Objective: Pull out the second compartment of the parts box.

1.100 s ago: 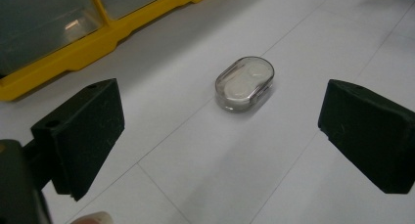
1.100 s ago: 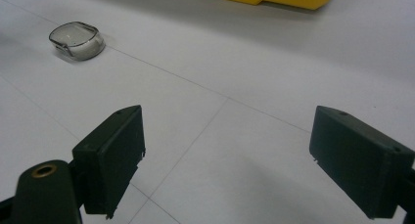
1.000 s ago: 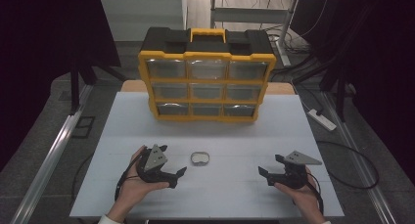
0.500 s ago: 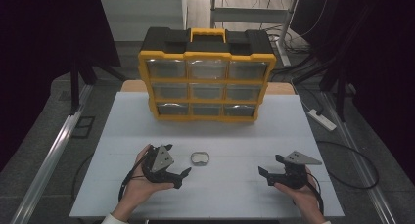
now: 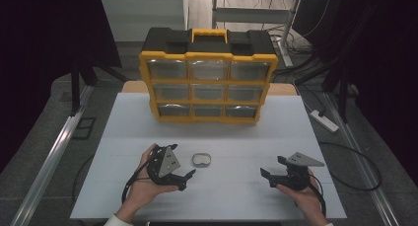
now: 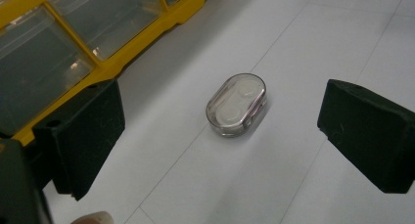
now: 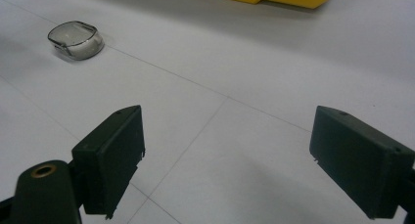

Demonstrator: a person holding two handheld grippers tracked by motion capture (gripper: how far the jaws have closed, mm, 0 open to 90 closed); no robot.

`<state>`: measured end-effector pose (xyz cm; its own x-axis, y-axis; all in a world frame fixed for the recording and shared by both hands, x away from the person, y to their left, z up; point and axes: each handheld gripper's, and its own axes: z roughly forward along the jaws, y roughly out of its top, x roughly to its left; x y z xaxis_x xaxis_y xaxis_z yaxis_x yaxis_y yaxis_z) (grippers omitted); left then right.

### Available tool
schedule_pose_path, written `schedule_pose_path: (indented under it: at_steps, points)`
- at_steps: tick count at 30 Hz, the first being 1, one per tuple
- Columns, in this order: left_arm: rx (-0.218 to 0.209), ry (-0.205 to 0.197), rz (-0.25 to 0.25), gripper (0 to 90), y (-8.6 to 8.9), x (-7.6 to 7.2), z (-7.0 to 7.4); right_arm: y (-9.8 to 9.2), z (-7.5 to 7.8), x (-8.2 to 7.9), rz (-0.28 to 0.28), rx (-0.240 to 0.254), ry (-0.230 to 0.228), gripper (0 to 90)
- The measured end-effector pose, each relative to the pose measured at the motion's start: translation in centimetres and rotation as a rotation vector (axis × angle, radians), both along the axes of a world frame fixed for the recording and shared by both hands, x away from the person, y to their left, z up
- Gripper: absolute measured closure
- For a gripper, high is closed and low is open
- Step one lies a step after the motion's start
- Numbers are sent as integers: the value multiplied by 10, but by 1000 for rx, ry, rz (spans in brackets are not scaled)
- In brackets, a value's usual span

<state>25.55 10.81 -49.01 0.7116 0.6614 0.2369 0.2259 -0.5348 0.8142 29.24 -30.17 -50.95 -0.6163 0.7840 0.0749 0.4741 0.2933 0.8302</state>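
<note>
the small clear oval case (image 5: 201, 160) lies flat on the white table (image 5: 246, 132), between the two grippers but much nearer the left gripper (image 5: 186, 175), just ahead of its tips and apart from them. in the left gripper view the case (image 6: 236, 104) sits centred between the wide-apart jaws, its long axis slanting across the gap rather than along it. the right gripper (image 5: 270, 172), also spread and empty, rests low on the table well off to the side, pointing toward the case (image 7: 76, 39).

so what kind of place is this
Probably a lab or workshop recording station: a white table on a metal frame, a yellow drawer organiser, dark curtains around, and cables and a power strip on the floor.
</note>
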Motion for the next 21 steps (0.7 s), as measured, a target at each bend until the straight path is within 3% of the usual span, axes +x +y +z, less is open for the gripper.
schedule_pose_path:
  at_steps: [21]
  points:
    - [87, -84, -22, 50, -10, 0, 3, 0, 0, 0, -3, -3, 0, 125]
